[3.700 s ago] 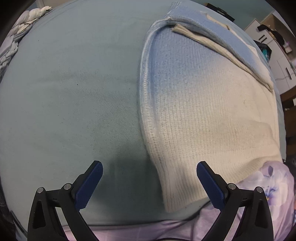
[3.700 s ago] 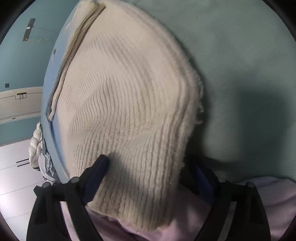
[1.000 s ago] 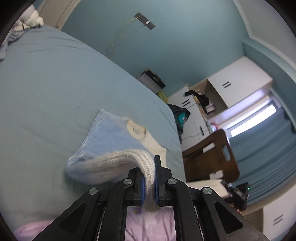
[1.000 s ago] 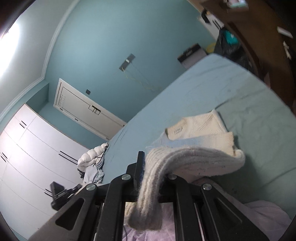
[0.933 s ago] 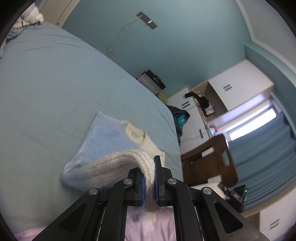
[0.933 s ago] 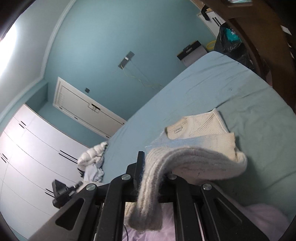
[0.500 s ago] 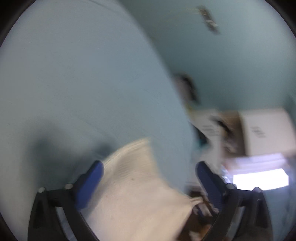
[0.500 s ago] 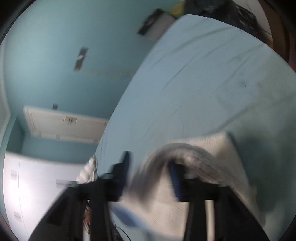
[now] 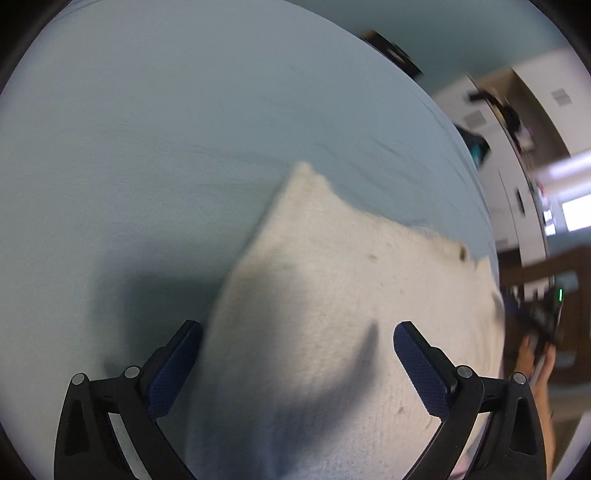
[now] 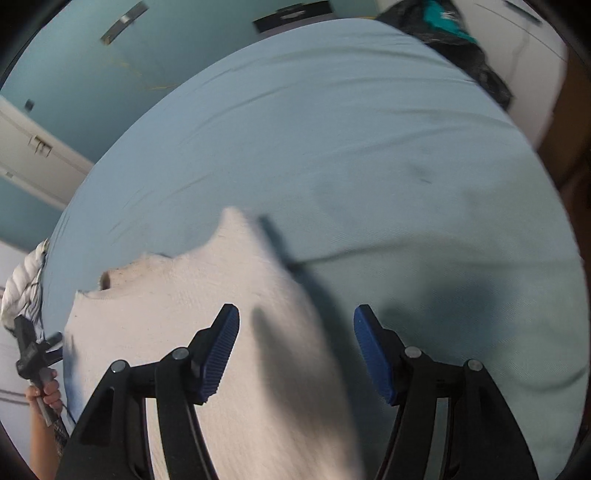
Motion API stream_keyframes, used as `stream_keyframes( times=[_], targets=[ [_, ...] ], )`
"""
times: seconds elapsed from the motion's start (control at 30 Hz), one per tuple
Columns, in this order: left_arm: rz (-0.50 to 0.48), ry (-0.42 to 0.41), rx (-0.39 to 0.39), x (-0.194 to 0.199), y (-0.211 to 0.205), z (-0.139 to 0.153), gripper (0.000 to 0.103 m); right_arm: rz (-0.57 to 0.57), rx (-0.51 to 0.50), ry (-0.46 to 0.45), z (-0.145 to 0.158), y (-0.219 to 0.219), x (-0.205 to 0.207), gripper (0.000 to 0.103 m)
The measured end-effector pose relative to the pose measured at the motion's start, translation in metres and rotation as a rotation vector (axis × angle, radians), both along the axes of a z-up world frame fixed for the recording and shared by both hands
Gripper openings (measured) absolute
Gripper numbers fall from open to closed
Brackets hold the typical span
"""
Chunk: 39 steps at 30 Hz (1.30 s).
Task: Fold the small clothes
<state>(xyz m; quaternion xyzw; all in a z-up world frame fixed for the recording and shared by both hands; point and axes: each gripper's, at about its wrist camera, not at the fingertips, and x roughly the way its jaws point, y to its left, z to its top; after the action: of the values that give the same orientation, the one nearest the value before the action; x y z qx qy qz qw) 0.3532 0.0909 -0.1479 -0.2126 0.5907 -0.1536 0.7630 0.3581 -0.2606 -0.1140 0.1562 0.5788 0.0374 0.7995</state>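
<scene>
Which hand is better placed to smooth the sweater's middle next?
Likely left: the left gripper frames the cream sweater between open fingers. The opening right gripper straddles its edge, half over the bedsheet.

Knit garment (image 9: 332, 295): cream, near off-white, fine ribbed weave; a few small dark flecks on it; a brownish patch at its neck edge (image 10: 107, 278). Grey shadow bands across it.

Bed sheet (image 9: 184, 147): pale blue-green, plain, faint creases, some dim darker smudges on the right side in the right wrist view.

Left hand-held gripper (image 9: 297, 363): black frame, silver rivets, dark blue dimpled pads.

Right hand-held gripper (image 10: 295, 349): black frame, blue ridged pads.

Far wall (image 10: 74, 74): teal. Door (image 10: 40, 155) on the left: white.

Bundle at bed's left edge (image 10: 22, 288): white with grey.

Far right bag (image 10: 447, 26): black with turquoise.
</scene>
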Motion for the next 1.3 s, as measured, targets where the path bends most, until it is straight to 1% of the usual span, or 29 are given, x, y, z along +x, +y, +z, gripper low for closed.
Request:
stream_keyframes(
  times=[0.07,0.1,0.13,0.2,0.23,0.27,0.3,0.33,0.37,0.4,0.47,0.5,0.53,0.57,0.63,0.7,0.77,0.8,0.87,0.9,0.93,0.97,1.0,1.1,1.17,1.2,1.23,1.27,1.3],
  targets=[
    [-0.018,-0.033,-0.005,0.005,-0.01,0.007,0.103,0.039,-0.039,0.01,-0.003,0.017,0.015,0.061],
    [-0.013,-0.039,0.014,0.008,-0.014,0.008,0.103,0.055,-0.067,0.025,-0.006,0.025,0.022,0.061],
    [-0.01,-0.034,0.039,0.013,-0.018,0.008,0.103,0.073,-0.116,0.051,-0.01,0.036,0.03,0.061],
    [-0.017,-0.023,0.064,0.022,-0.024,0.004,0.103,0.1,-0.186,0.062,-0.014,0.05,0.037,0.06],
    [-0.015,-0.028,0.08,0.021,-0.022,0.003,0.103,0.112,-0.21,0.065,-0.017,0.054,0.04,0.057],
    [-0.012,-0.047,0.099,0.022,-0.024,0.004,0.098,0.113,-0.236,0.073,-0.022,0.056,0.043,0.052],
    [-0.009,-0.081,0.118,0.023,-0.026,0.009,0.066,0.106,-0.255,0.087,-0.026,0.056,0.045,0.028],
    [-0.018,-0.106,0.118,0.021,-0.027,0.012,0.047,0.096,-0.273,0.106,-0.031,0.054,0.045,0.005],
    [-0.017,-0.118,0.118,0.02,-0.027,0.013,0.041,0.082,-0.276,0.111,-0.034,0.052,0.044,0.005],
    [0.002,-0.149,0.099,0.017,-0.02,0.015,0.033,0.069,-0.281,0.074,-0.03,0.05,0.038,0.005],
    [0.007,-0.161,0.079,0.016,-0.012,0.018,0.025,0.071,-0.291,-0.057,-0.008,0.049,0.021,0.005],
    [0.014,-0.177,0.075,0.016,-0.009,0.024,0.019,0.071,-0.289,-0.128,0.005,0.047,0.01,0.005],
    [0.02,-0.2,0.079,0.014,-0.007,0.032,0.015,0.057,-0.295,-0.18,0.018,0.044,-0.001,0.005],
    [0.021,-0.222,0.08,0.014,-0.004,0.039,0.013,0.043,-0.296,-0.209,0.024,0.044,-0.006,0.004],
    [0.019,-0.271,0.079,0.015,-0.004,0.057,0.013,0.012,-0.281,-0.27,0.039,0.038,-0.016,0.004],
    [0.038,-0.316,0.09,0.019,-0.005,0.076,0.012,-0.012,-0.278,-0.306,0.049,0.034,-0.017,0.004],
    [0.054,-0.347,0.131,0.027,-0.013,0.085,0.012,-0.037,-0.309,-0.323,0.052,0.036,-0.007,0.004],
    [0.075,-0.348,0.16,0.036,-0.017,0.087,0.012,-0.051,-0.315,-0.319,0.049,0.039,0.004,0.004],
    [0.117,-0.314,0.177,0.05,-0.017,0.079,0.012,-0.075,-0.337,-0.295,0.037,0.046,0.026,0.004],
    [0.145,-0.274,0.186,0.058,-0.012,0.07,0.012,-0.084,-0.363,-0.272,0.027,0.05,0.04,0.004],
    [0.157,-0.245,0.197,0.063,-0.012,0.063,0.012,-0.09,-0.382,-0.245,0.019,0.047,0.045,0.004],
    [0.168,-0.212,0.222,0.067,-0.013,0.052,0.012,-0.096,-0.403,-0.196,0.001,0.048,0.054,0.004],
    [0.171,-0.189,0.246,0.07,-0.015,0.043,0.012,-0.104,-0.415,-0.165,-0.005,0.05,0.063,0.004],
    [0.163,-0.141,0.304,0.075,-0.02,0.022,0.012,-0.134,-0.419,-0.124,-0.026,0.049,0.066,0.004],
    [0.167,-0.149,0.315,0.076,-0.025,0.017,0.016,-0.133,-0.426,-0.084,-0.041,0.049,0.063,0.004],
    [0.167,-0.158,0.304,0.075,-0.027,0.019,0.018,-0.118,-0.452,-0.065,-0.049,0.052,0.06,0.005],
    [0.163,-0.144,0.299,0.074,-0.026,0.023,0.021,-0.107,-0.475,-0.074,-0.048,0.055,0.057,0.011],
    [0.149,-0.111,0.271,0.074,-0.027,0.028,0.033,-0.106,-0.497,-0.073,-0.044,0.056,0.054,0.02],
    [0.127,-0.076,0.233,0.073,-0.024,0.037,0.057,-0.129,-0.489,-0.036,-0.039,0.052,0.053,0.043]
  ],
)
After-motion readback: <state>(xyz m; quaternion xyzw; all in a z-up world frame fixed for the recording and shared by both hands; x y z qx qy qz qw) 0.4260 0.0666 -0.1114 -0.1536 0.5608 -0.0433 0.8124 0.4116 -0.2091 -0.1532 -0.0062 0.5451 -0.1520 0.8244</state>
